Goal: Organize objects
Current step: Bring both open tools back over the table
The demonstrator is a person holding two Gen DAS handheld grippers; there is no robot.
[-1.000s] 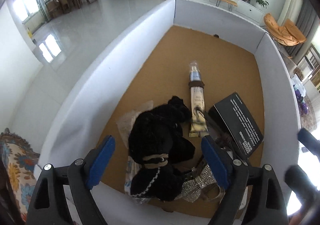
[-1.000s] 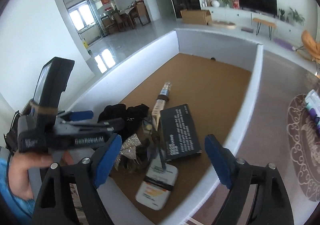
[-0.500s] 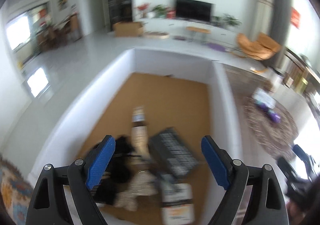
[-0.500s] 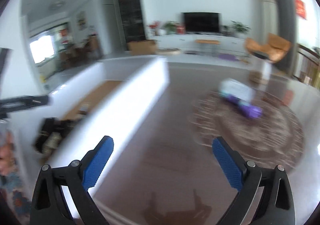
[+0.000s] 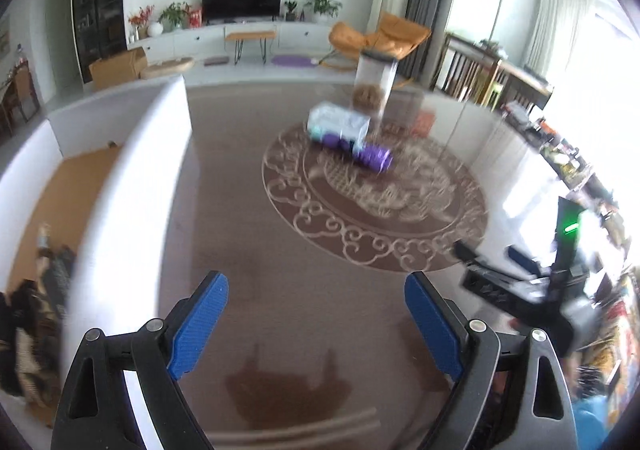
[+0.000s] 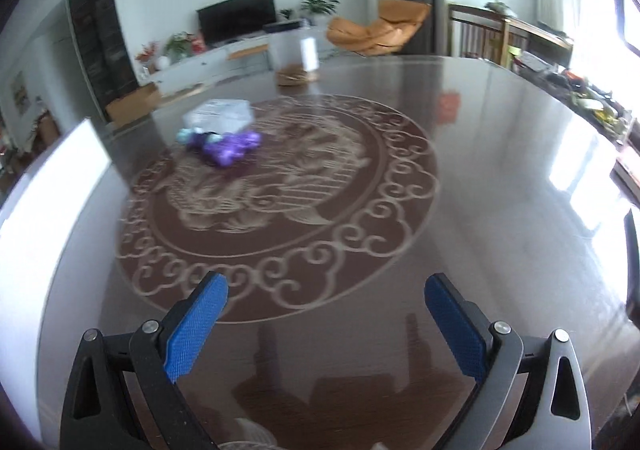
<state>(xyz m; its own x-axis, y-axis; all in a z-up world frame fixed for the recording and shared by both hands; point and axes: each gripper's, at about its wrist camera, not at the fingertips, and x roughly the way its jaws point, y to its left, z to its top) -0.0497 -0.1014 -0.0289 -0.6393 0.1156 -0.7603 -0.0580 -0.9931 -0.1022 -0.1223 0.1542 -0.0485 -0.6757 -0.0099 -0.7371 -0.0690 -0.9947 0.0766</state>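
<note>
A white-walled box [image 5: 132, 170] with a cork floor stands at the left; dark cloth and other objects [image 5: 28, 314] lie in its near end. On the dark round table, a purple object [image 5: 370, 156] and a clear plastic packet [image 5: 340, 124] lie on the ornate medallion, far ahead of both grippers. They also show in the right wrist view: purple object [image 6: 230, 146], packet [image 6: 220, 116]. My left gripper [image 5: 316, 322] is open and empty above the table. My right gripper [image 6: 326, 322] is open and empty; it also shows in the left wrist view [image 5: 520, 286].
A clear cylindrical jar [image 5: 374, 84] with brown contents stands behind the packet; it also shows in the right wrist view [image 6: 294, 58]. The box wall [image 6: 52, 190] runs along the left. Clutter [image 6: 592, 102] lines the far right beyond the table edge.
Both grippers have swung right, away from the box and its pile, and now face the table's medallion with the purple object and packet. Both stay open and empty.
</note>
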